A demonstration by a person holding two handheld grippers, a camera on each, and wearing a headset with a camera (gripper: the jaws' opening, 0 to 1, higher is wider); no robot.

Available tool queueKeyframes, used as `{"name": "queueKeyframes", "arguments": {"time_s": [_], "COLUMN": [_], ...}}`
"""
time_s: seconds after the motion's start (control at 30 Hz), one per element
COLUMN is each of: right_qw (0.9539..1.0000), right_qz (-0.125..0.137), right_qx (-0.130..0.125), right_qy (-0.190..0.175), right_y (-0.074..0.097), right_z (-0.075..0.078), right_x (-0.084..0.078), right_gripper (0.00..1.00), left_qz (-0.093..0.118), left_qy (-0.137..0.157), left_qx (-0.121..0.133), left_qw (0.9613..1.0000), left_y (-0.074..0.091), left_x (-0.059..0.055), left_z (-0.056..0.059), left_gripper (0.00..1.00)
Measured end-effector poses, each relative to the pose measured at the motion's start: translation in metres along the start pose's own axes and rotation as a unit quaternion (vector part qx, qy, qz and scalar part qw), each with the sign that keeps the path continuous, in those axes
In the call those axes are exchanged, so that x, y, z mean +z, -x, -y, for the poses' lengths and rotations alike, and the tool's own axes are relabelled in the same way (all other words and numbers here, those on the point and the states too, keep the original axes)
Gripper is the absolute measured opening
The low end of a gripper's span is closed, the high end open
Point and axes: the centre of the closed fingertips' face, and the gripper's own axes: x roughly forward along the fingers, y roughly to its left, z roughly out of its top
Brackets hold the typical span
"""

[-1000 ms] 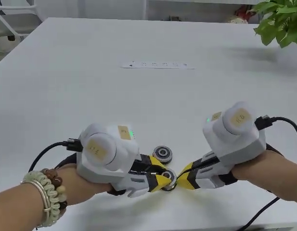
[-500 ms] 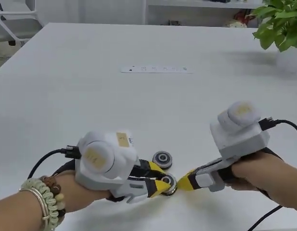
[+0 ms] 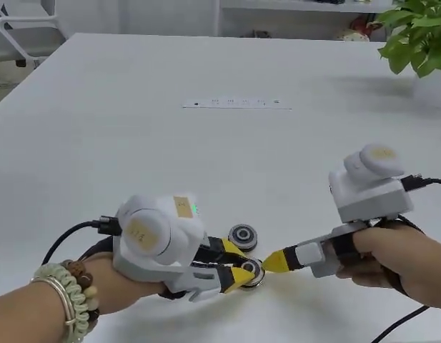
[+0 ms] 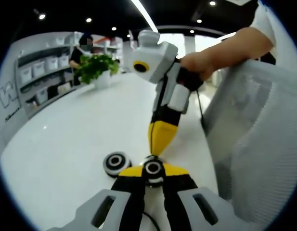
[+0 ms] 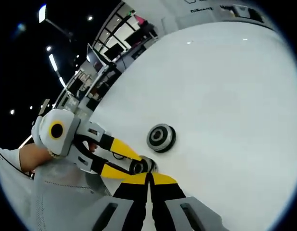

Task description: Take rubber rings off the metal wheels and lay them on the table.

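While left tongs (image 3: 243, 264) clamp metal wheel (image 3: 251, 271), right tongs (image 3: 271, 263), pressed together, tip at its rim. Rubber ring (image 4: 153, 160) likely stretchy, grippy: pinch outer edge, peel sideways.

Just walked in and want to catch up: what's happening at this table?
A person works with two handheld grippers. The left gripper clamps a small metal wheel down at the white table. The right gripper, jaws together, has its tip at that wheel's rim; whether it pinches the rubber ring is unclear. A second wheel lies on the table nearby.
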Motion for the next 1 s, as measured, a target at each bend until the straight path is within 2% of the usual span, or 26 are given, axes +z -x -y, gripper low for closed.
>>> {"name": "queueKeyframes", "arguments": {"time_s": [0.2,1.0], "right_qw": [1.0,0.9998], "right_qz": [0.004,0.007], "right_qx": [0.006,0.015], "right_qy": [-0.006,0.009], "right_y": [-0.001,-0.004], "right_z": [-0.004,-0.014], "right_x": [0.0,0.004], "right_gripper": [0.0,0.0], "left_qz": [0.001,0.003], "left_qy": [0.0,0.002], "left_qx": [0.002,0.004], "left_qw": [1.0,1.0], "left_y": [0.001,0.001], "left_x": [0.0,-0.001], "left_z": [0.0,-0.001], "left_gripper": [0.14,0.14]}}
